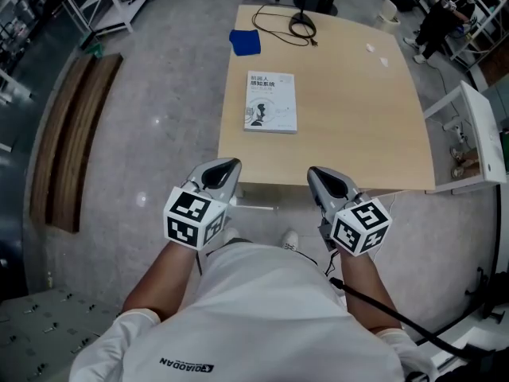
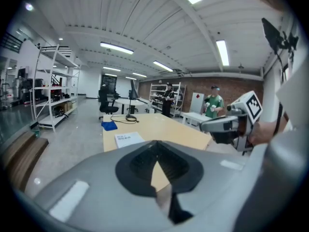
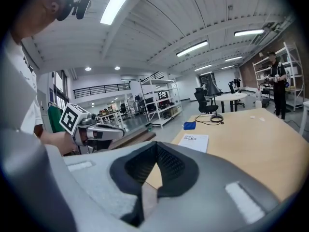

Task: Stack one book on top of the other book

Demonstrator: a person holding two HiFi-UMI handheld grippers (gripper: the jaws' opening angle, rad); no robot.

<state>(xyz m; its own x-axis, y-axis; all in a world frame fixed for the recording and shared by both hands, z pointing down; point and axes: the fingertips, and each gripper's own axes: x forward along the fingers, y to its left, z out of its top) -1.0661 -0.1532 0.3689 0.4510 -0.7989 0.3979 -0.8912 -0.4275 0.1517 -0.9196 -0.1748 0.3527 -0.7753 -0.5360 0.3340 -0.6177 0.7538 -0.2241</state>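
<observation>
A person stands at the near edge of a wooden table (image 1: 358,126), with the left gripper (image 1: 227,169) and right gripper (image 1: 318,175) both pinched closed on nothing, short of the work. A white book (image 1: 270,102) lies flat mid-table; a blue item (image 1: 245,42) beyond it (possibly the second book, though too small to tell) sits near a black cable (image 1: 290,26). The likely trouble: jaws meeting a thin, flat cover may shove it across the top rather than grip it, leaving the stack askew

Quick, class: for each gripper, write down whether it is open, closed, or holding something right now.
Left gripper: closed, holding nothing.
Right gripper: closed, holding nothing.
</observation>
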